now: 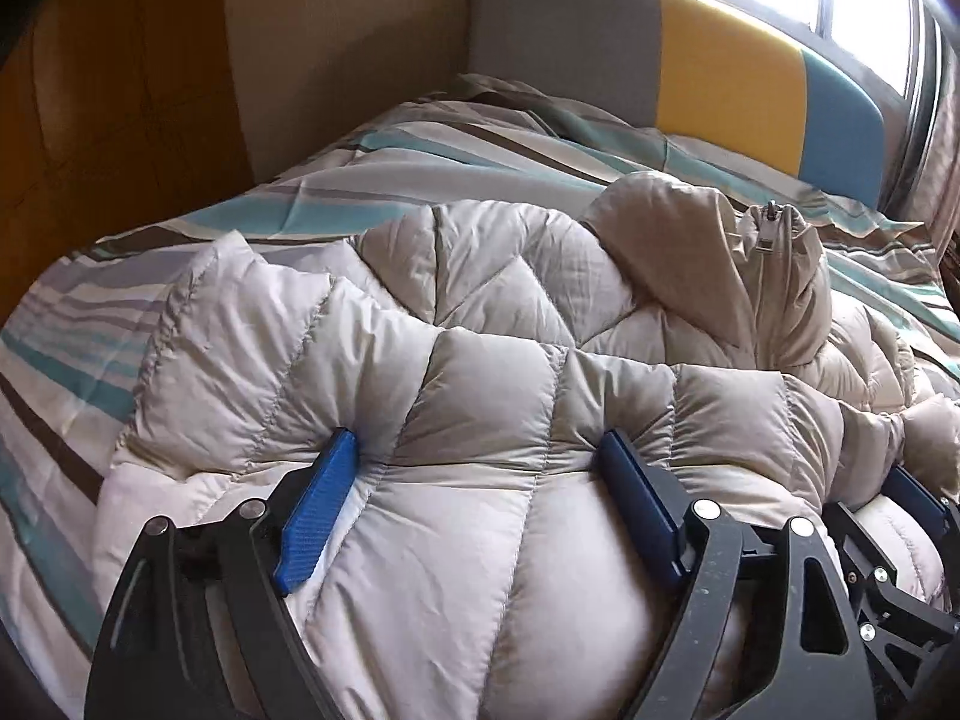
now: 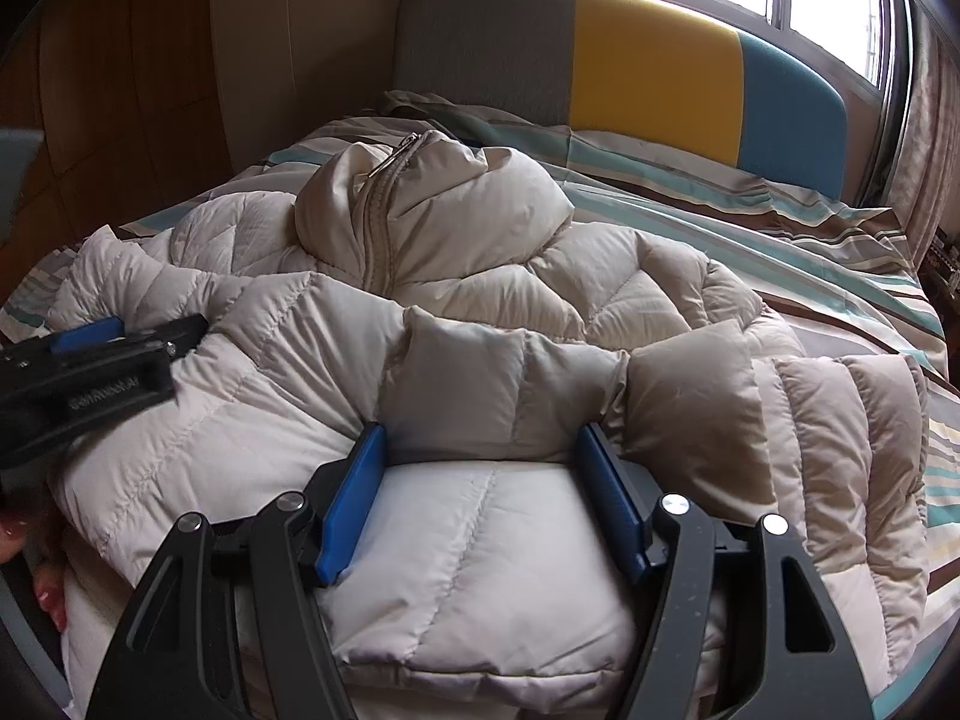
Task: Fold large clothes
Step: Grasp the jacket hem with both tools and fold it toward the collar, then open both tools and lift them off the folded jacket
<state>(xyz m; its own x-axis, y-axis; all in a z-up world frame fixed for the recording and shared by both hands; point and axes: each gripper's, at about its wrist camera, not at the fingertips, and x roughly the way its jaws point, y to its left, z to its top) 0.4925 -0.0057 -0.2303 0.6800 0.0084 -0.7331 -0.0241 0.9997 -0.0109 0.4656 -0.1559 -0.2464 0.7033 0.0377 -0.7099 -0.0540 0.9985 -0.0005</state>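
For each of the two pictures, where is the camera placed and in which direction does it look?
Left wrist view: sits on the left hand-held gripper, looking down over the puffy jacket towards the headboard; its blue fingers show.
Right wrist view: sits on the right hand-held gripper, facing the same way; its own fingers and fingertips of a hand show.
Shared: jacket, striped bedding, headboard, each other's gripper.

Striped duvet (image 1: 384, 180), tricolour headboard (image 2: 654, 66)

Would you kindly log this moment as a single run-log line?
stage: folding | item: puffer jacket on striped bed | left tongs: wide, straddling jacket fold | right tongs: around jacket fold
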